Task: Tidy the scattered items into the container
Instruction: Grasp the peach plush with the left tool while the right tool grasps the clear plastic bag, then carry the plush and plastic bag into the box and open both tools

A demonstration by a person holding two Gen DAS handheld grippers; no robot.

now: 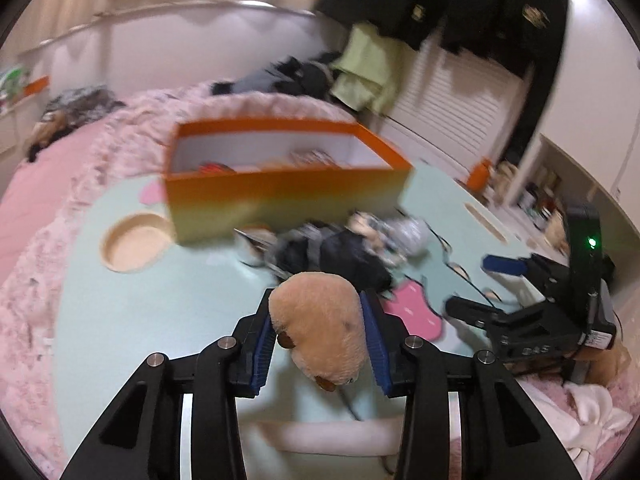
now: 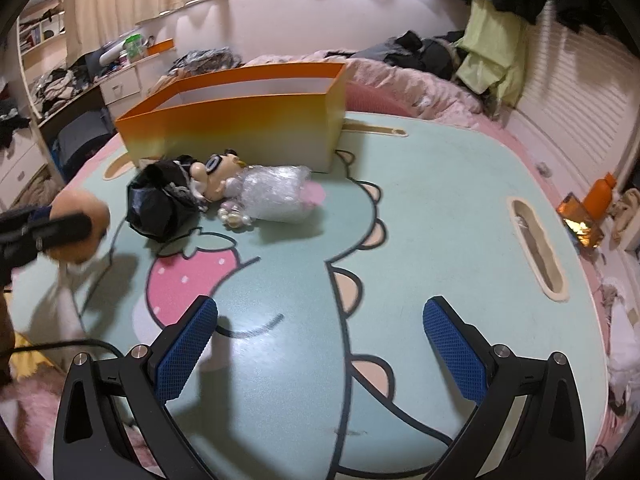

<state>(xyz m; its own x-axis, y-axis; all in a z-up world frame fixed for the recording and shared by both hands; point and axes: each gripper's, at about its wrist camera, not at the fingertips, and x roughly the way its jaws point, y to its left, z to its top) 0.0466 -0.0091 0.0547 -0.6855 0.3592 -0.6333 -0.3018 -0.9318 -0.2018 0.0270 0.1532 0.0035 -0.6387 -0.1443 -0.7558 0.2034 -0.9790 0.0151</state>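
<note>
Left wrist view: left tool (image 1: 320, 320) clamped on a tan plush toy (image 1: 320, 326), blue pads pressing both its sides. Ahead of it lay a dark clutter pile (image 1: 340, 248), then the orange container (image 1: 280, 176) further ahead, open-topped, a few items inside. Bare mint worktop (image 1: 132, 320) lay ahead-left of the tool; pink bedding ringed the far-left edge. Right tool (image 1: 476, 284) sat to the right, above the worktop.

Right wrist view: right tool (image 2: 320, 340) spread wide, holding nothing, bare worktop (image 2: 440, 220) between and ahead of its fingers. Black bag (image 2: 160, 208), doll (image 2: 212, 176) and bubble-wrapped bundle (image 2: 276, 196) lay ahead-left, just before the container (image 2: 240, 128). Plush toy (image 2: 80, 224) was far left.
</note>
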